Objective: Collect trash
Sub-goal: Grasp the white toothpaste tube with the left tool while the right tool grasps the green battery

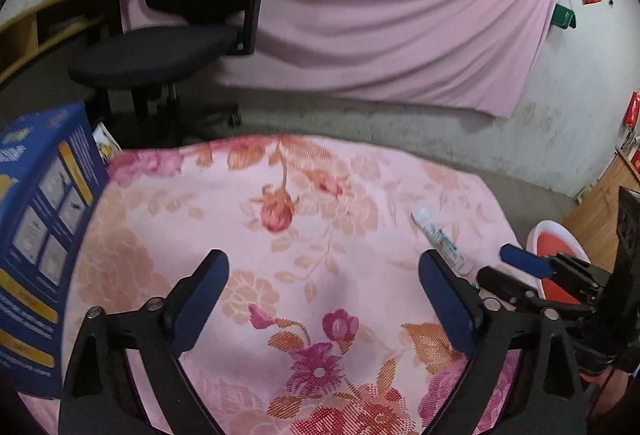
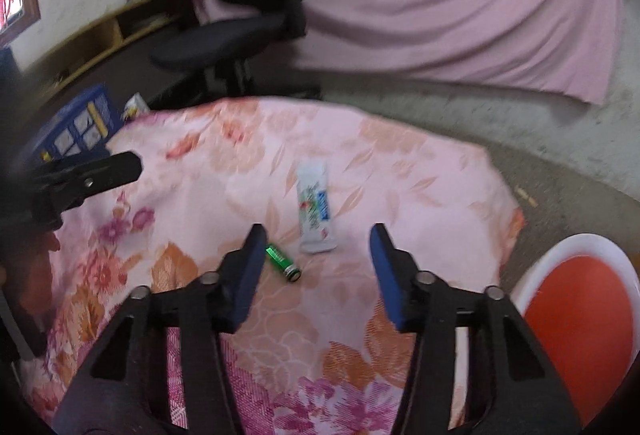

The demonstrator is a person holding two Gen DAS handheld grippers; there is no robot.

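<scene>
1. Right wrist view showed the floral-covered table [image 2: 420,171] with two pieces of trash lying on it: a white wrapper [image 2: 316,209] and, just beside its near end, a small green battery [image 2: 283,262]; judged from that, collecting was not finished, as both were uncollected
2. The blue box [image 1: 44,235] stood at the table's left edge in the left wrist view; whether it served as a bin, and what it held, could not be told, since its inside was hidden
3. The white stool with the red seat [image 2: 576,319] sat off the table's right edge, low beside it; it looked like a seat, not a container, and nothing showed on it
4. The right gripper [image 2: 316,271] was released, jaws spread wide and empty, hovering over the cloth with the battery near its left finger and the wrapper just ahead between the fingers
5. The left gripper [image 1: 324,299] was likewise released and held nothing, above bare cloth, well apart from the battery; the wrapper [image 1: 442,241] lay near its right finger
</scene>
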